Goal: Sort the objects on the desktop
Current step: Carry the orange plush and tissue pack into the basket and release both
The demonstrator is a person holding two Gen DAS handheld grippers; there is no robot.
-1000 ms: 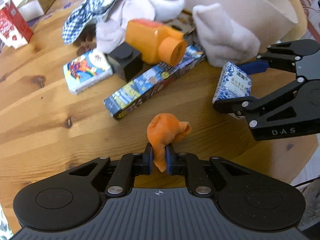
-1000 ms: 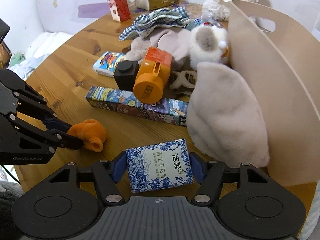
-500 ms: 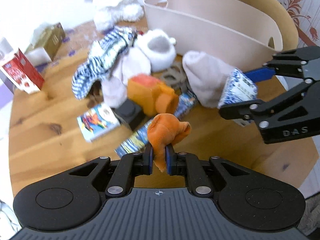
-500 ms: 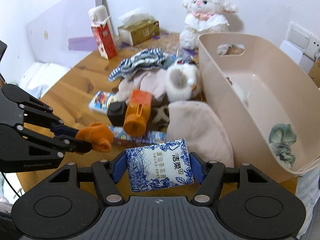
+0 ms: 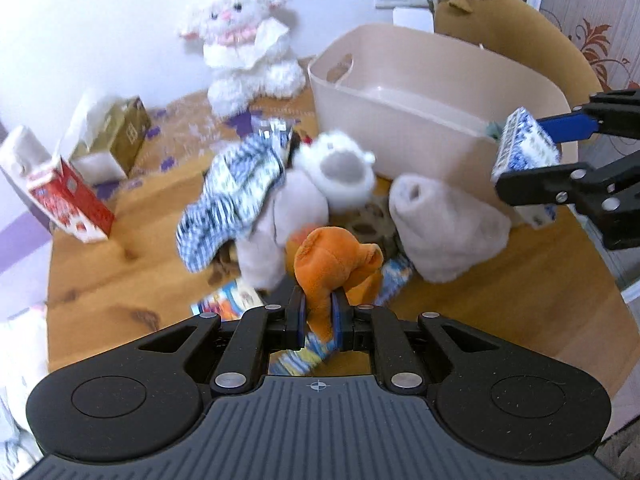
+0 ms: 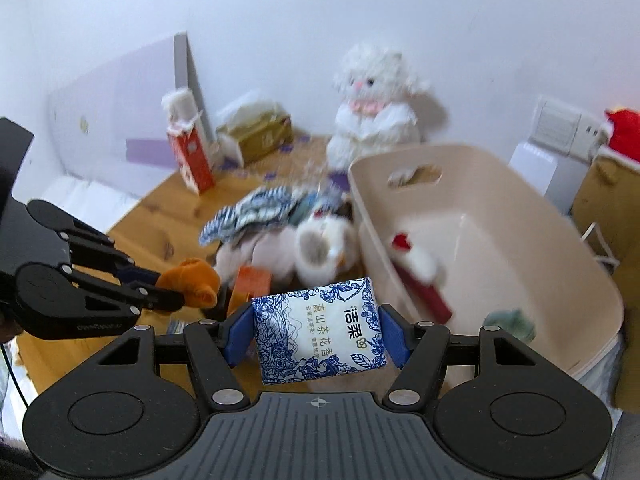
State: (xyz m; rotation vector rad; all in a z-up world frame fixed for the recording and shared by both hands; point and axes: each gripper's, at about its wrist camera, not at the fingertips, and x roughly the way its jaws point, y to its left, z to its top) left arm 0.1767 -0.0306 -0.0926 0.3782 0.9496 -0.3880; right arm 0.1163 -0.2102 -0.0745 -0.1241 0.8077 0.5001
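Note:
My left gripper [image 5: 319,312] is shut on a small orange plush toy [image 5: 334,262], held up above the wooden table [image 5: 100,280]. My right gripper [image 6: 316,334] is shut on a blue-and-white tissue pack [image 6: 318,330], also lifted off the table. In the left wrist view the tissue pack [image 5: 524,148] hangs at the near wall of the beige bin [image 5: 400,120]. In the right wrist view the orange plush toy [image 6: 194,282] sits at the left, in the left gripper [image 6: 176,292]. The beige bin [image 6: 500,216] holds a red-and-white item and a green-blue cloth.
A pile lies on the table beside the bin: a blue checked cloth [image 5: 236,188], a white plush [image 5: 340,172], a pale fuzzy slipper [image 5: 444,220], an orange container [image 6: 252,280], flat picture boxes. A white lamb toy [image 5: 244,40], a red carton [image 5: 68,196] and a tissue box [image 5: 116,136] stand farther back.
Both grippers have risen from the table with their loads and tipped up, so the bin's inside and the back wall have come into view. The grips are unchanged.

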